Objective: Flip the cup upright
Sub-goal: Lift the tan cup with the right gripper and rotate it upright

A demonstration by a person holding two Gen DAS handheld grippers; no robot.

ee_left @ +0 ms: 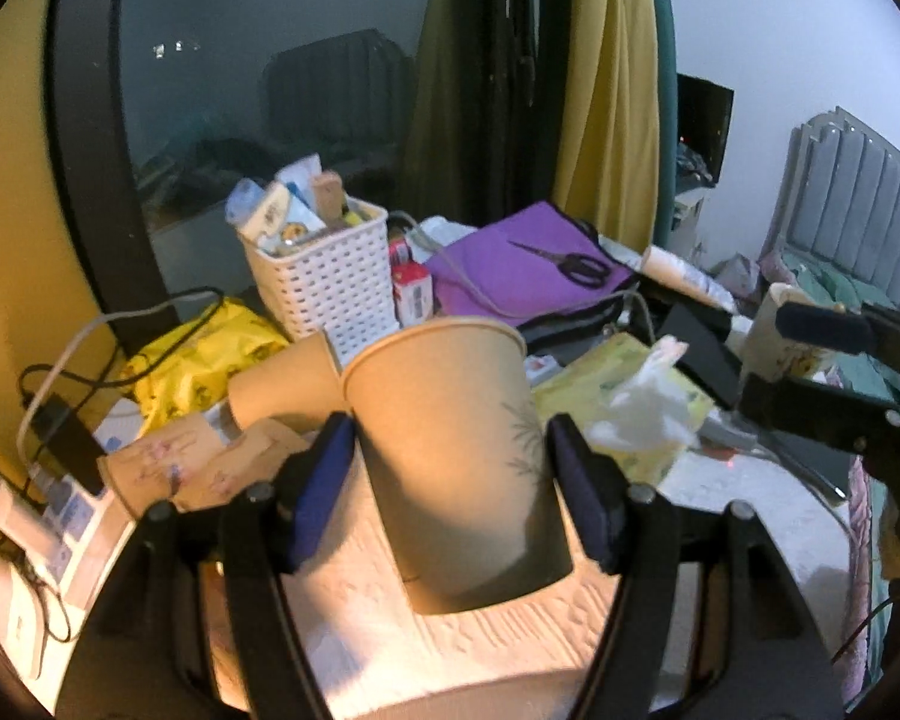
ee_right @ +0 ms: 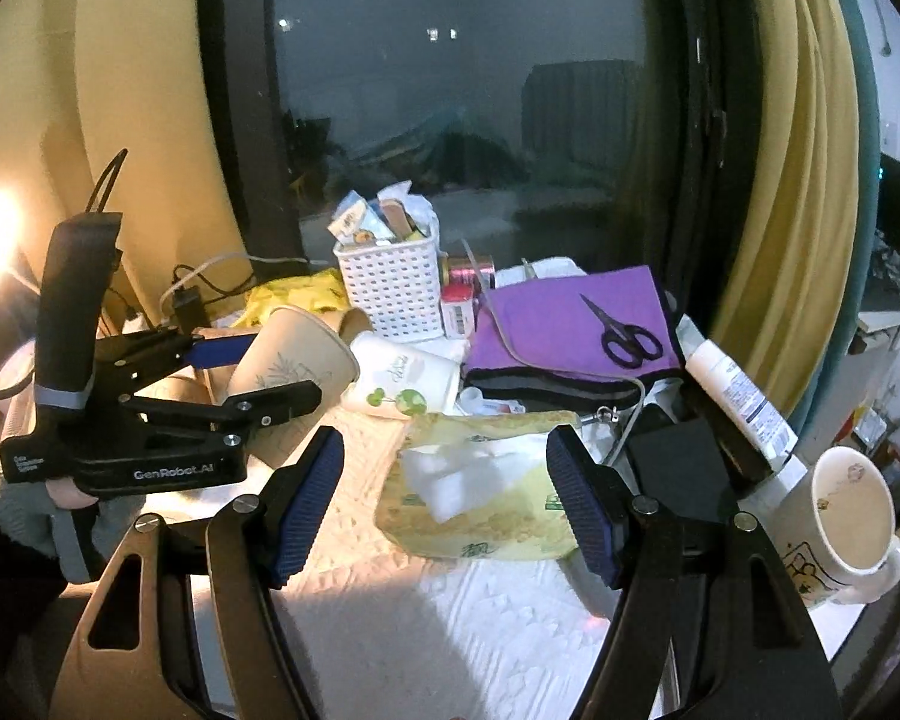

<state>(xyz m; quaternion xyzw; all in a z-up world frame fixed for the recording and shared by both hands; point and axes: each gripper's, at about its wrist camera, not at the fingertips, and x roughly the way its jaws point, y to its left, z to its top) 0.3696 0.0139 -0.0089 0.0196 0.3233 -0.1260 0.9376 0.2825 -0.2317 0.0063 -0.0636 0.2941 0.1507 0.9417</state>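
Left gripper (ee_left: 450, 462) holds the paper cup (ee_left: 456, 456) between its two blue pads, raised off the white cloth (ee_left: 498, 648) on the table; the left pad presses the cup's side, and though a thin gap seems to show at the right pad, the cup hangs there carried. Seen from the right wrist, the cup (ee_right: 288, 360) sits in that gripper (ee_right: 258, 372) tilted, its open mouth turned up and toward the right, and nothing can be seen inside it. Right gripper (ee_right: 444, 504) is spread wide with nothing between its pads, hovering over a yellow-green tissue pack (ee_right: 480, 486) from which white tissue sticks out. Behind the held cup lie more paper cups (ee_left: 282, 384) on their sides. A white basket (ee_right: 390, 288) stands farther back, stuffed with small packets and tubes that poke above its rim. Just beside it are a small red-capped bottle (ee_right: 457, 309) and a purple cloth (ee_right: 570, 324) with black scissors (ee_right: 621, 333) lying on it. A white cup printed with green leaves (ee_right: 405, 381) lies on its side near the tissue pack. At the right edge stands a mug (ee_right: 846, 516) with cartoon print, its inside looking empty, and a white tube (ee_right: 738, 396) lies near it.
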